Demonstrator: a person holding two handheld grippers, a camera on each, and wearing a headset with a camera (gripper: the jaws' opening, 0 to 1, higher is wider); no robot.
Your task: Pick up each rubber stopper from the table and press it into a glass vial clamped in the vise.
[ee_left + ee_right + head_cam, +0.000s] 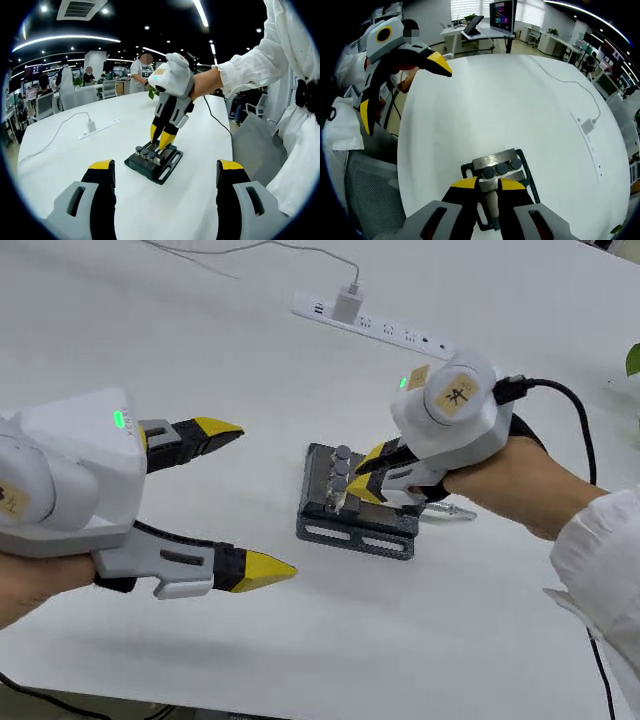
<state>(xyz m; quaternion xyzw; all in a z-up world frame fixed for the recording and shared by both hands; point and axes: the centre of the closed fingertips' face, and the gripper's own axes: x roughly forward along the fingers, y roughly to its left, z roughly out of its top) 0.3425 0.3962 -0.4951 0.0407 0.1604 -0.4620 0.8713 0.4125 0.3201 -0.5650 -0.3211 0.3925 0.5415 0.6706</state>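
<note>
Right gripper (362, 475) closed around vial (490, 202) in vise (350, 530), left gripper (266, 498) spread (power strip (400, 333) beyond)

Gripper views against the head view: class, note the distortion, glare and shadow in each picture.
Head view: lines stay straight, light soft, a faint shadow under the vise. Left gripper view: fisheye bows the ceiling light strip, which flares bright. Right gripper view: the table edge curves, its top nearly washed-out white.
</note>
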